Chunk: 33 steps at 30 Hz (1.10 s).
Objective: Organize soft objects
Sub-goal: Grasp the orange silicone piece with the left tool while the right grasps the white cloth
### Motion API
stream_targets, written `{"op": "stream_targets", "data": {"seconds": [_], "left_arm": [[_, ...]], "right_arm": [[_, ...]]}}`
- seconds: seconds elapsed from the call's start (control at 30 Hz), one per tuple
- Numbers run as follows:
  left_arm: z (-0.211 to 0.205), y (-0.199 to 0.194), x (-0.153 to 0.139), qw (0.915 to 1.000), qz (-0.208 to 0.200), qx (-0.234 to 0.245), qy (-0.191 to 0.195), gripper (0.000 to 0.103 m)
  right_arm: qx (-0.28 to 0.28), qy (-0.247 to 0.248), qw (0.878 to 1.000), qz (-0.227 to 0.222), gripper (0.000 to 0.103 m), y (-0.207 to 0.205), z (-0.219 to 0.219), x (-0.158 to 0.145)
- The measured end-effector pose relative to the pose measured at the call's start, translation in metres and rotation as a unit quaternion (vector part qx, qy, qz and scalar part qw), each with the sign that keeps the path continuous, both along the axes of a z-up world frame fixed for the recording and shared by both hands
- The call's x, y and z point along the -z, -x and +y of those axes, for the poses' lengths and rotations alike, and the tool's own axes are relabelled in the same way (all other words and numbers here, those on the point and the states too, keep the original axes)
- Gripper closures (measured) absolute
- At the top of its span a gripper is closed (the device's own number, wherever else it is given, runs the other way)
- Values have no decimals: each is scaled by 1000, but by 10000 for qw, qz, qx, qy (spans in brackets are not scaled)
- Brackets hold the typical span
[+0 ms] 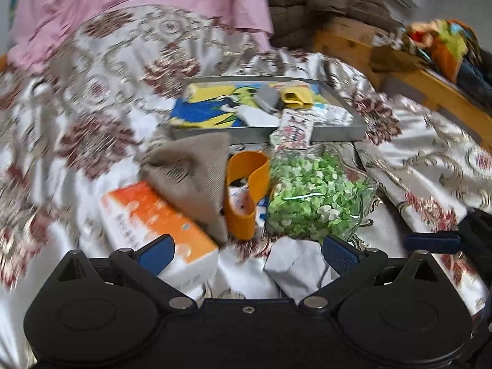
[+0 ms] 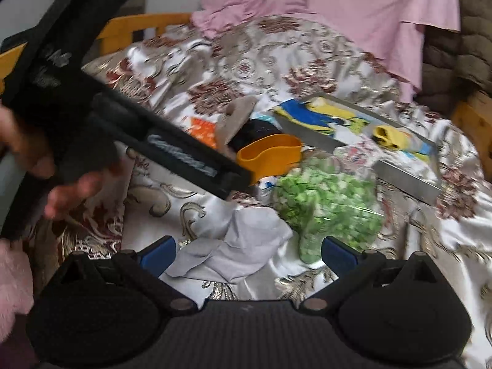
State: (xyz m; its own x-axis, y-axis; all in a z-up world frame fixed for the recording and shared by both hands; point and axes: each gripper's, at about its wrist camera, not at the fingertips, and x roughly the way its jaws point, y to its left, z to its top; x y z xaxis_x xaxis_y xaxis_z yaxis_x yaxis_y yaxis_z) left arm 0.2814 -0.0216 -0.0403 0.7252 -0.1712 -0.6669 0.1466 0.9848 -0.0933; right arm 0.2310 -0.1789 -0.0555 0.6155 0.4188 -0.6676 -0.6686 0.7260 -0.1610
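Grey cloth (image 2: 233, 246) lies apparently untouched between the open right tool (image 2: 249, 250).

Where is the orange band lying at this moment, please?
In the left wrist view, the orange band lies mid-frame on the bedspread, between the brown cloth and the bag of green pieces.

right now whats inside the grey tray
The grey tray holds a blue-and-yellow printed cloth, a small grey item, a yellow item and white fabric. Whatever lies beneath the cloth is covered.
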Motion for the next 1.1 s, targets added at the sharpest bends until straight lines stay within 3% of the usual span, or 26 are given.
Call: {"op": "stream_targets", "data": {"seconds": [0.2, 0.53, 0.7, 0.93, 1.1], "left_arm": [[-14, -16, 11, 9959, -246, 689, -532, 2], [-19, -24, 22, 9892, -494, 1117, -811, 9], [-19, -15, 13, 9868, -692, 1267, -729, 9], [-13, -31, 25, 9923, -304, 1165, -289, 9], [-20, -21, 20, 9871, -600, 1437, -370, 9]], "right_arm": [[-364, 238, 9990, 33, 1, -12, 10, 16], [-492, 244, 9981, 275, 1, -22, 18, 22], [-477, 248, 9980, 333, 1, -25, 19, 24], [-455, 318, 9976, 406, 1, -28, 22, 29], [-437, 320, 9976, 436, 1, -29, 23, 29]]}}
